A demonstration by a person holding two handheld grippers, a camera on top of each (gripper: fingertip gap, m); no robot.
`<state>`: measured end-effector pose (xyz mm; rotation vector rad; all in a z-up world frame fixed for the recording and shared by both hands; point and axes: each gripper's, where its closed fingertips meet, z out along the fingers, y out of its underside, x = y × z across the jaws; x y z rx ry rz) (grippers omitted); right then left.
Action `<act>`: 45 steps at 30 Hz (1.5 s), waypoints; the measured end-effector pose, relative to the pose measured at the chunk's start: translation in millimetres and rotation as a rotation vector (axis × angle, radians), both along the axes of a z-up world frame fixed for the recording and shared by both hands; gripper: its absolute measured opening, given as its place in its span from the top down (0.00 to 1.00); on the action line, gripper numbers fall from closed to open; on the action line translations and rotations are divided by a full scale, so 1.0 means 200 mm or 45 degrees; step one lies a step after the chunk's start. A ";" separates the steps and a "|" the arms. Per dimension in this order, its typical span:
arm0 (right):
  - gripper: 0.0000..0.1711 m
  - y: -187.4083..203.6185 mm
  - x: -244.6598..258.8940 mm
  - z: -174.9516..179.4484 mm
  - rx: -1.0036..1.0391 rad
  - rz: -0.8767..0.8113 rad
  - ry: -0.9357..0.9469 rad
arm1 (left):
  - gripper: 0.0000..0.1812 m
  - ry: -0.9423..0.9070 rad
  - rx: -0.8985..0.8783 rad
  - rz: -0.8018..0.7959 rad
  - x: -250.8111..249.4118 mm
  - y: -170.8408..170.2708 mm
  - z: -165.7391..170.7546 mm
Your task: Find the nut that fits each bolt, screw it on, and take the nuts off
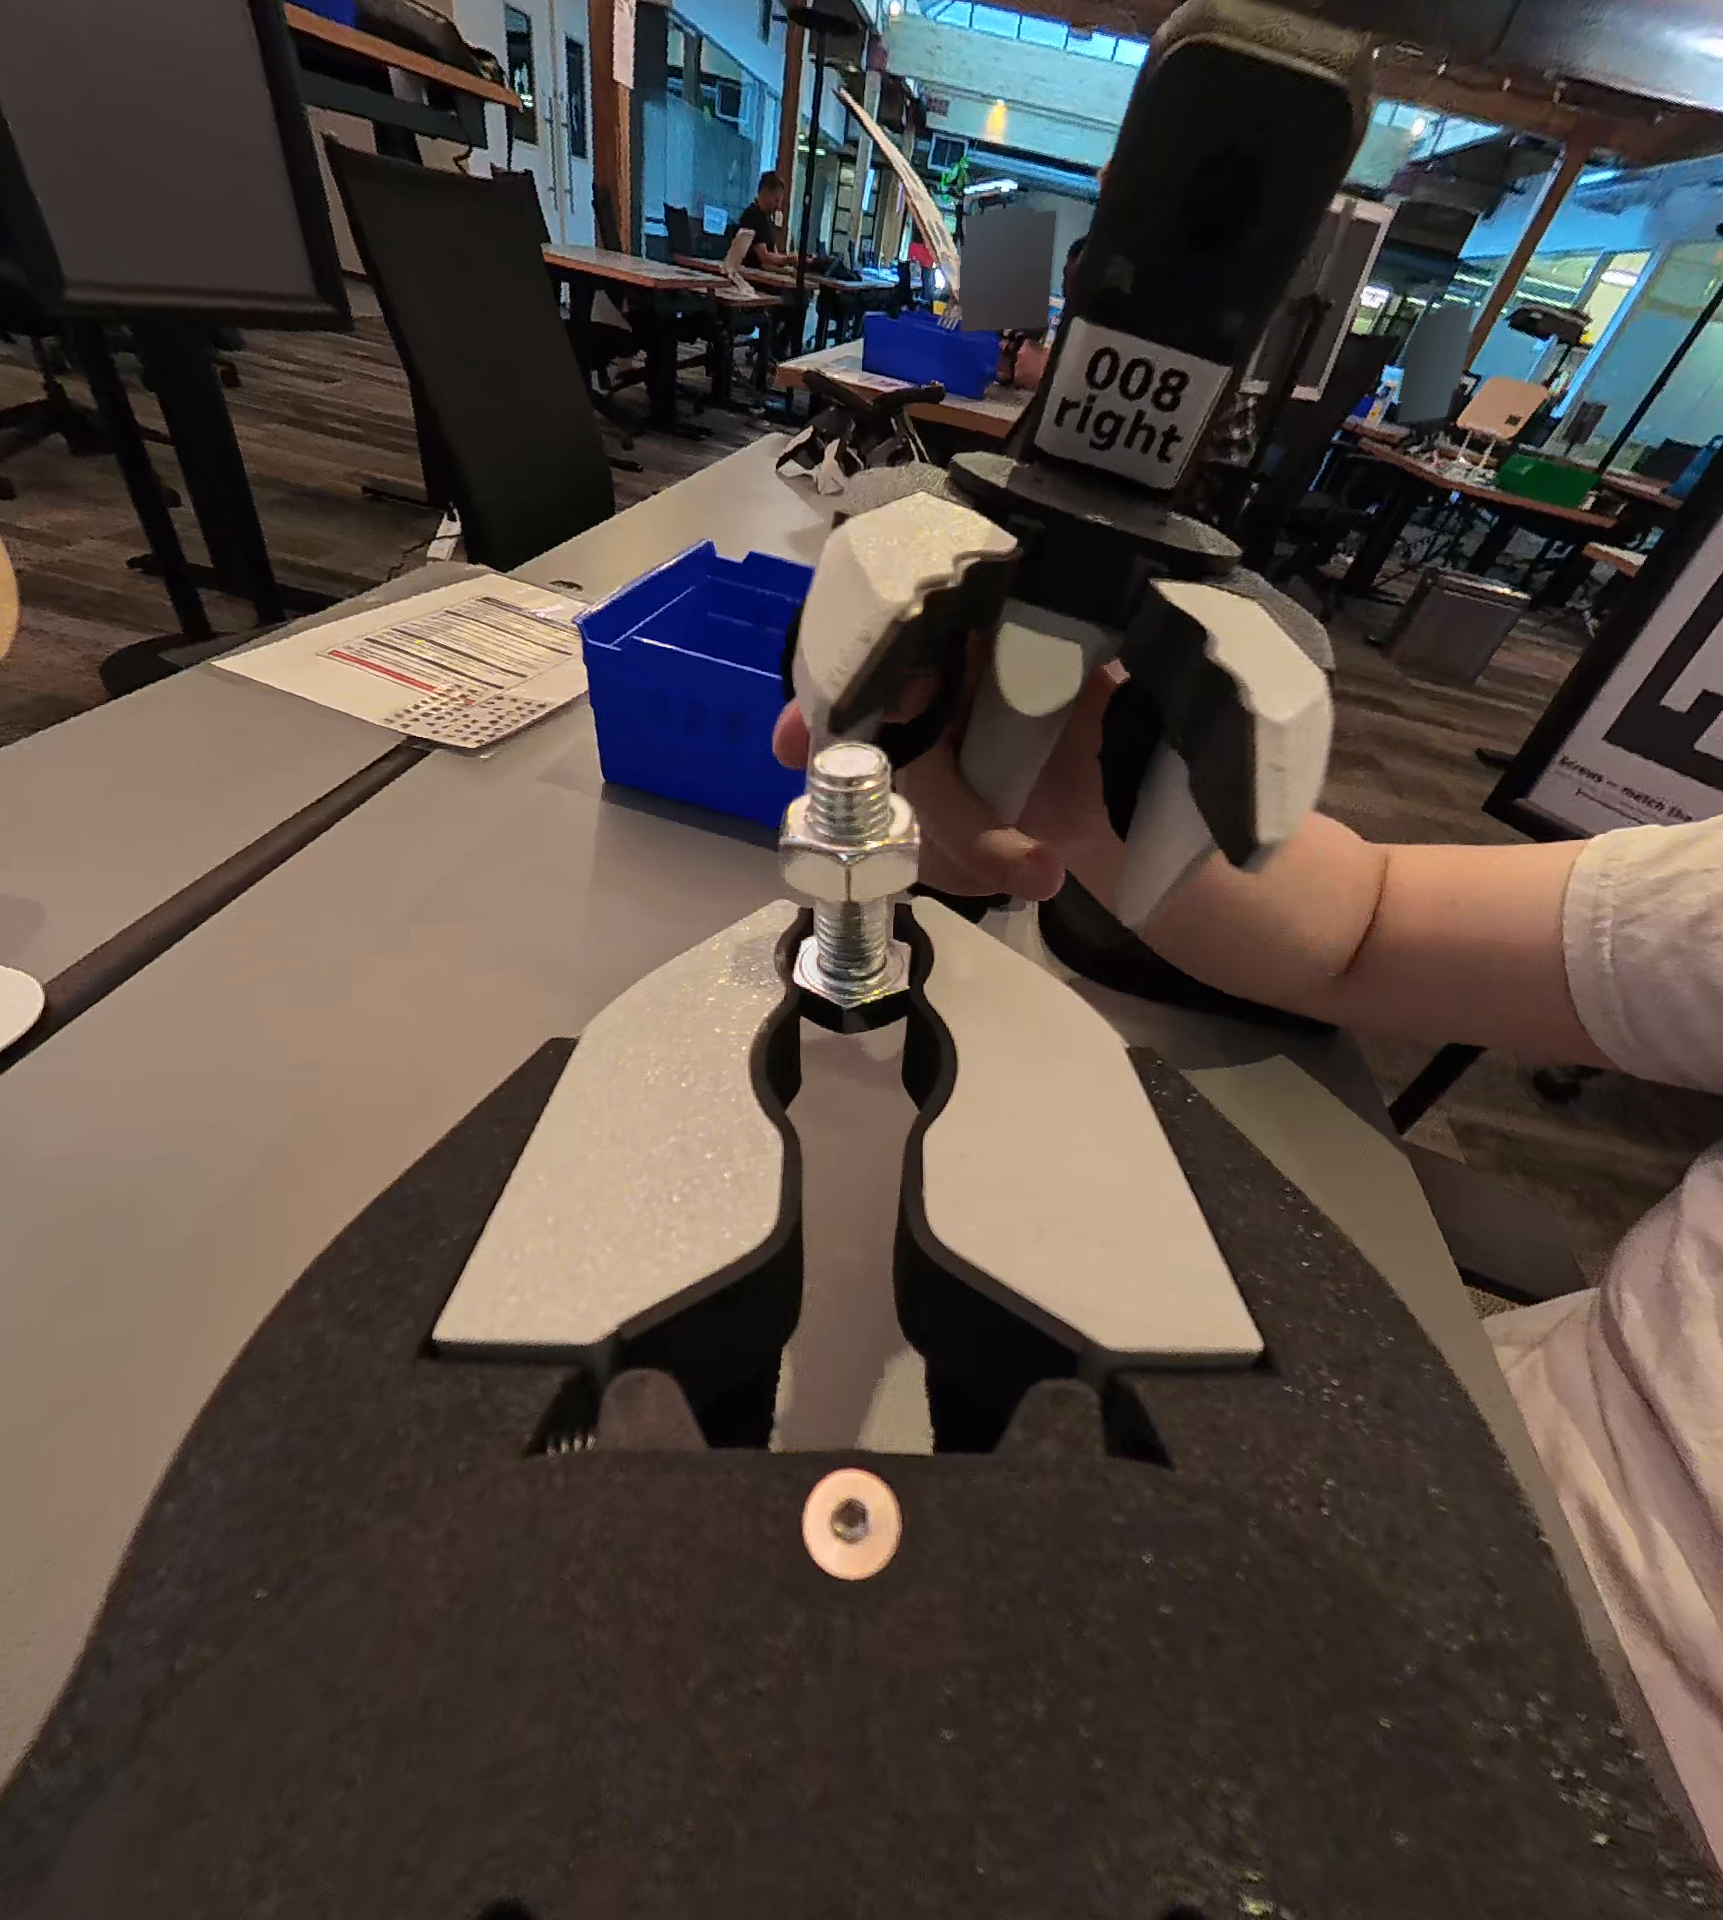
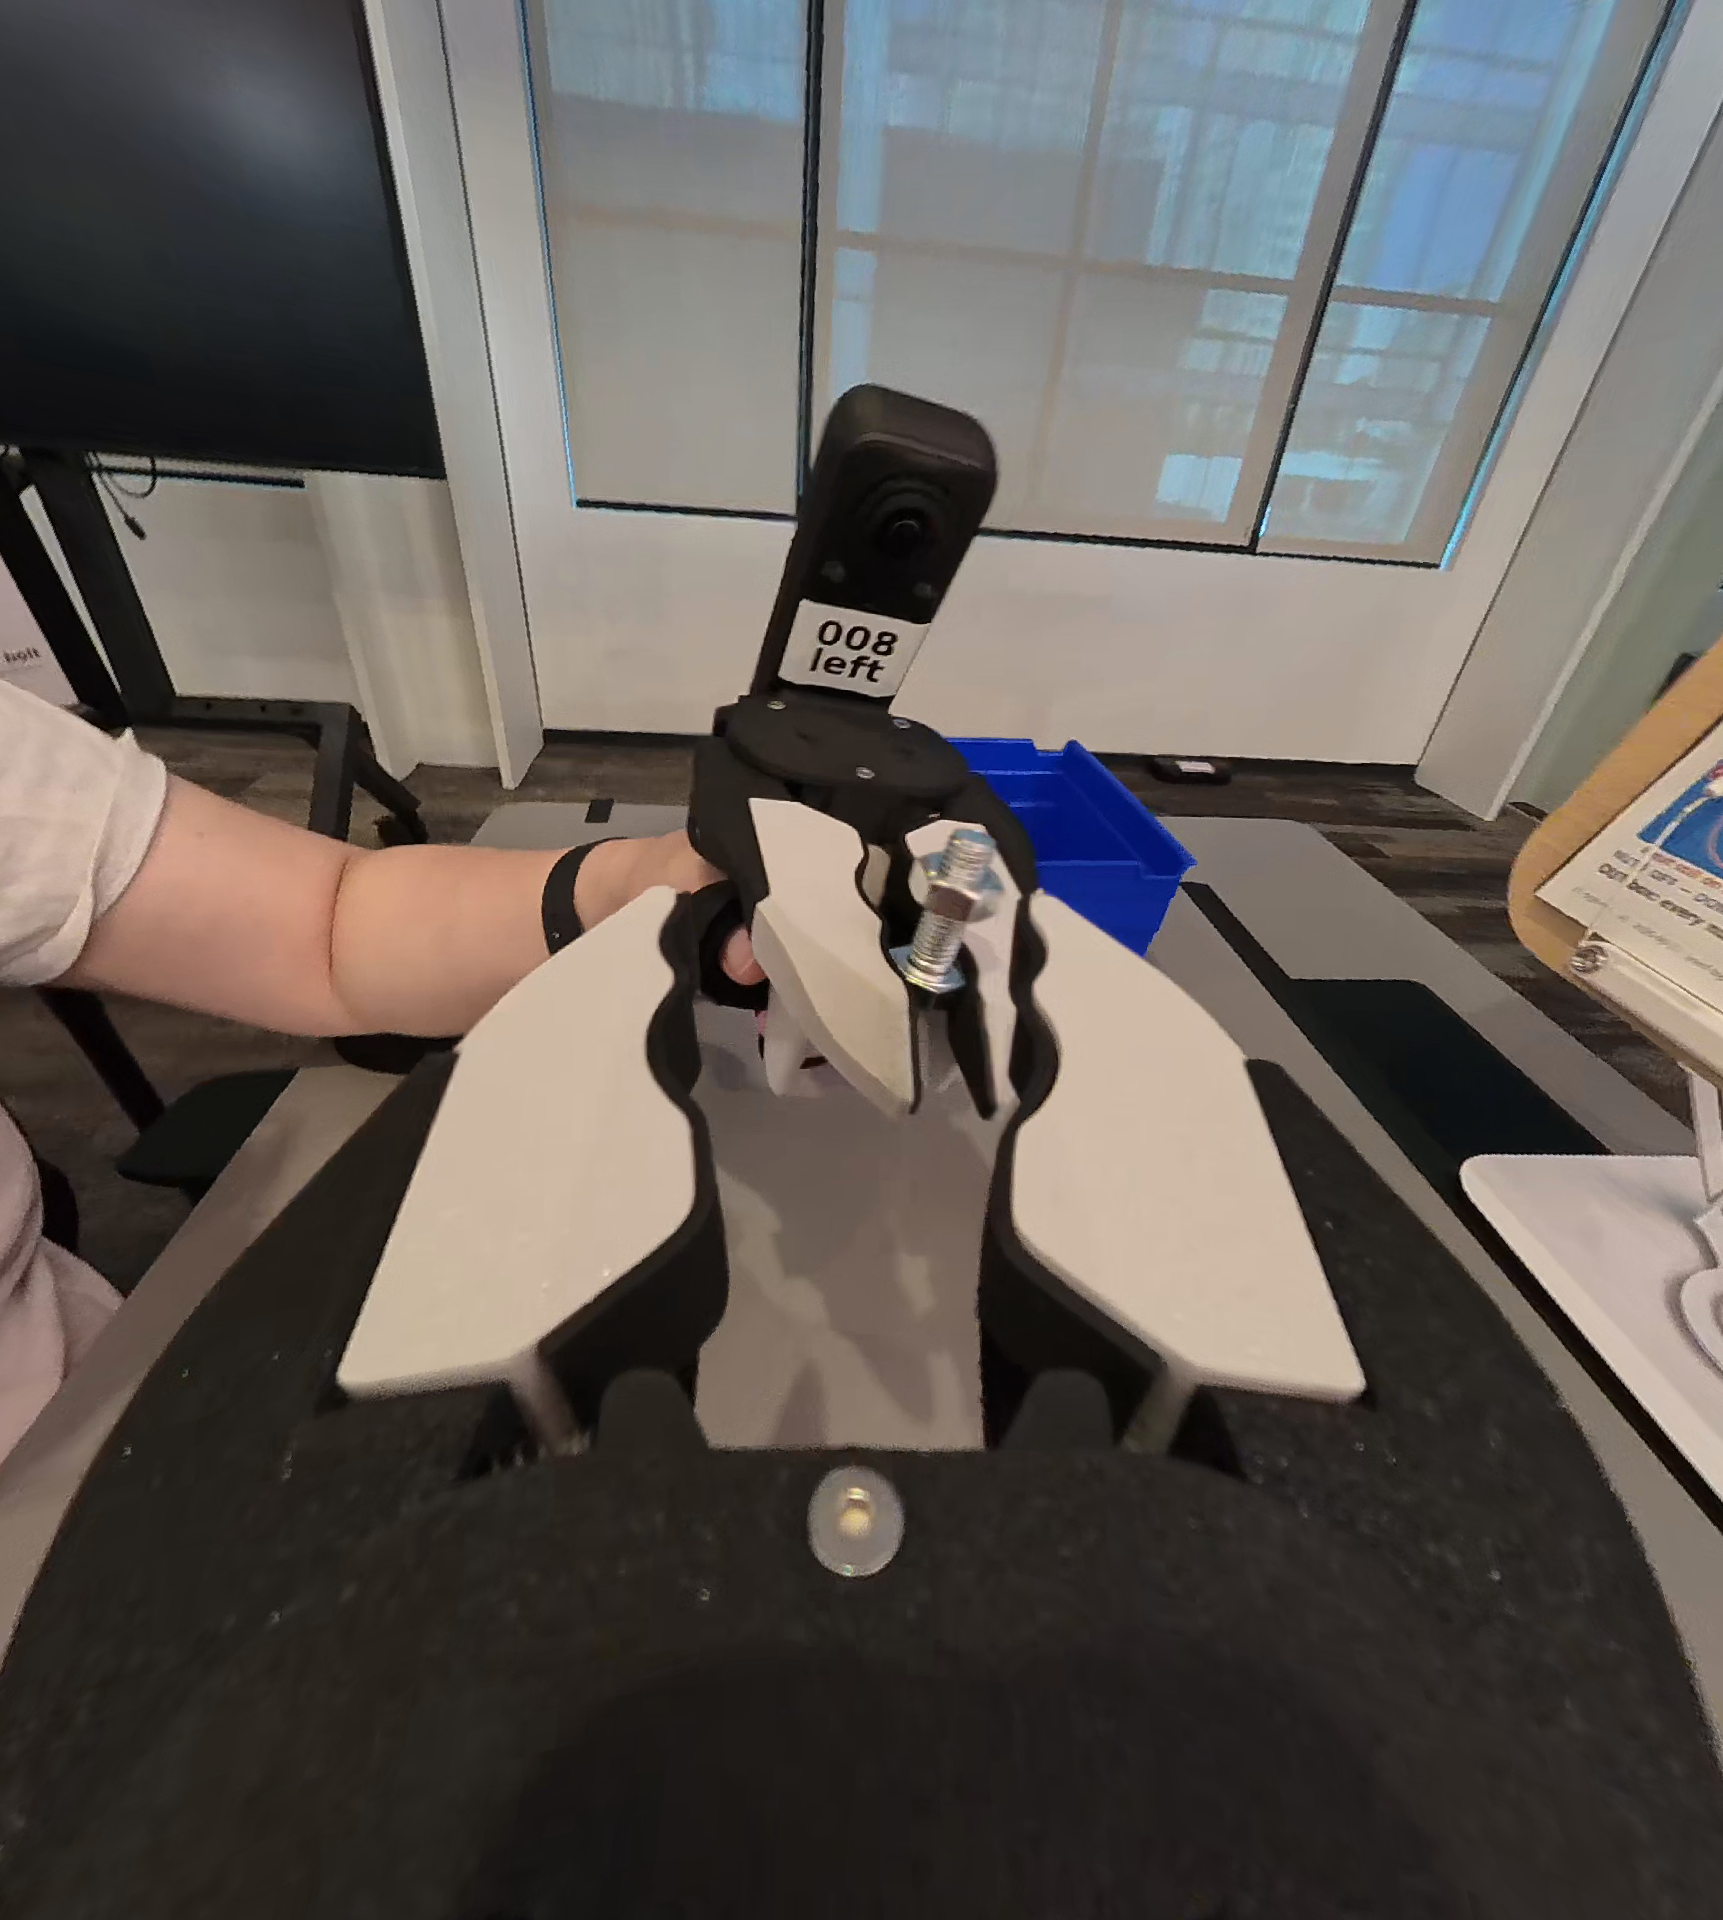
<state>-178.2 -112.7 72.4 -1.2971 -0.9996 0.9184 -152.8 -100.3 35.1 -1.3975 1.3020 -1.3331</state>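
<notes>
A silver bolt (image 1: 849,940) stands thread-up, its hex head clamped between my left gripper's (image 1: 849,987) fingertips. A silver hex nut (image 1: 849,862) sits high on its thread, with a short threaded end showing above it. My right gripper (image 1: 1033,779) hovers just behind and above the bolt, jaws open and empty. In the right wrist view my right gripper (image 2: 852,925) is spread wide. The bolt (image 2: 940,935) and nut (image 2: 963,899) show just past its fingertips, closer to the right finger, held by the left gripper (image 2: 940,1096).
A blue bin (image 1: 691,686) stands on the grey table (image 1: 213,935) behind the bolt; it also shows in the right wrist view (image 2: 1085,831). A printed sheet (image 1: 441,655) lies left of it. A framed sign (image 1: 1719,644) and a tilted instruction stand (image 2: 1688,883) flank the workspace. The tips of one gripper are about 4 cm away from the tips of the other.
</notes>
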 end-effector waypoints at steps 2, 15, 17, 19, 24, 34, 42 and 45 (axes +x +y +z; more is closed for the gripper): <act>0.70 0.02 0.02 0.00 -0.030 -0.021 0.013 | 0.92 0.003 0.009 0.002 0.00 0.00 0.00; 0.88 0.06 0.01 -0.08 -0.213 0.026 0.036 | 0.92 0.022 0.042 -0.038 0.02 -0.06 0.00; 0.89 0.05 -0.01 -0.08 -0.228 0.049 0.041 | 0.92 0.032 0.051 -0.050 0.03 -0.07 -0.01; 0.91 0.04 -0.02 -0.09 -0.243 0.072 0.041 | 0.92 0.039 0.061 -0.055 0.03 -0.08 -0.01; 0.94 0.02 -0.04 -0.09 -0.269 0.122 0.078 | 0.92 0.040 0.064 -0.068 0.04 -0.09 -0.01; 0.95 0.02 -0.04 -0.11 -0.247 0.126 0.062 | 0.92 0.055 0.061 -0.086 0.03 -0.10 -0.03; 0.95 0.04 -0.03 -0.13 -0.255 0.111 0.065 | 0.89 0.060 0.041 -0.086 0.04 -0.09 -0.04; 0.95 0.06 -0.02 -0.13 -0.264 0.092 0.065 | 0.85 0.061 0.034 -0.078 0.04 -0.08 -0.04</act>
